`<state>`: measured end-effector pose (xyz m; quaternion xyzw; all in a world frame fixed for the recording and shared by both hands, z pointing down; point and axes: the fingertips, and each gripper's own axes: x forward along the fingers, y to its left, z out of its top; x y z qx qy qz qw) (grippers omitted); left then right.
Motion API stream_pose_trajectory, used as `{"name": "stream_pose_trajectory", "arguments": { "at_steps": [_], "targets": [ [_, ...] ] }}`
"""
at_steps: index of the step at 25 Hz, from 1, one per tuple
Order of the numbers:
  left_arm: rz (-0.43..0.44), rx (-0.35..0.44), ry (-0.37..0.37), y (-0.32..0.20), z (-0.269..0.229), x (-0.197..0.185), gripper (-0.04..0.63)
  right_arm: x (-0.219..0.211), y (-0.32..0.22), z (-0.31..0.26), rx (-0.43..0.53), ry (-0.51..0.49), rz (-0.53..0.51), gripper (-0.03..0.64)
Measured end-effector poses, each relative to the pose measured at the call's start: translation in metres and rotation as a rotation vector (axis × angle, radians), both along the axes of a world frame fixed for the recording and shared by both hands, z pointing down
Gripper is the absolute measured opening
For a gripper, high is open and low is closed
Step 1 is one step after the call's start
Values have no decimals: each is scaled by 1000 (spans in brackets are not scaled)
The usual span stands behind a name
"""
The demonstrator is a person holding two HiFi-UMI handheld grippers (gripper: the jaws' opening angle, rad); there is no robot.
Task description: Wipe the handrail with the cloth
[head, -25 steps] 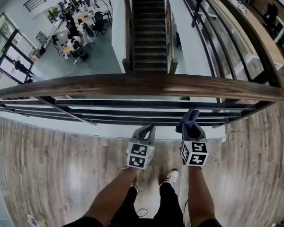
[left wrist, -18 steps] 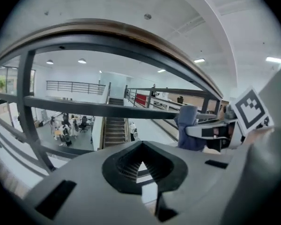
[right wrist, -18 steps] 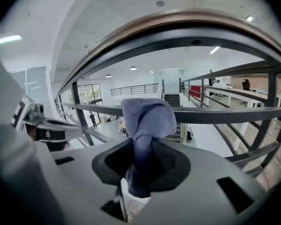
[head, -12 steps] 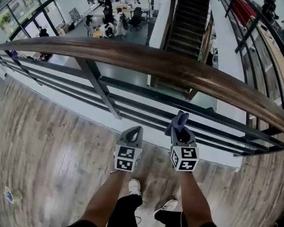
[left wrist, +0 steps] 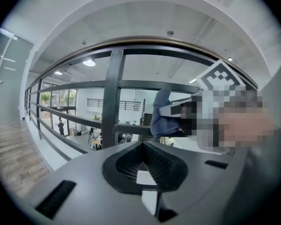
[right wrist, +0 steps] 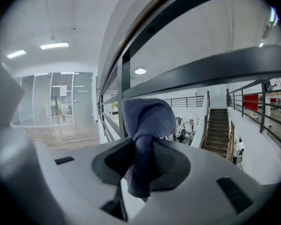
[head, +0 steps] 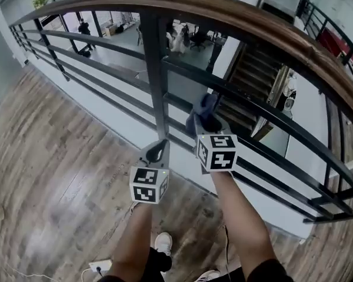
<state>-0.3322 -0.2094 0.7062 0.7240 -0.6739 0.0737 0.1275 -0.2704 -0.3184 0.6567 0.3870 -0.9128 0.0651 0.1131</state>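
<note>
**Cloth held below the handrail**

Low in the head view's centre, the left gripper [head: 159, 148] has its jaws together on nothing. Just right of it, the right gripper [head: 209, 124] pinches the blue cloth [head: 202, 111], bunched in front of the dark rails. The wooden handrail [head: 253, 25] arcs across the top, well above the cloth.

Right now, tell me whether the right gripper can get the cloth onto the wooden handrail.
Probably yes. The right gripper, shut on the cloth, is level with the dark bars; the handrail runs above it with open air between. It should only need raising.
</note>
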Motion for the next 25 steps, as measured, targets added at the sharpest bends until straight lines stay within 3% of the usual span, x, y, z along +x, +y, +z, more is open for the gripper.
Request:
{"name": "stream_pose_trajectory", "arguments": {
  "at_steps": [7,12,17,25],
  "targets": [
    [-101,86,21,35,33,-35,-2,-75,-33,29,-35,4,4,101],
    [-104,140,45,51,34,-42,-2,-99,-37,43,-25,38,31,101],
    [-84,185,9,56,17,-38,-2,-98,-42,44,-7,83,92,101],
    [-121,126,11,50,28,-47,-2,-64,-37,52,-5,92,132,101]
  ]
}}
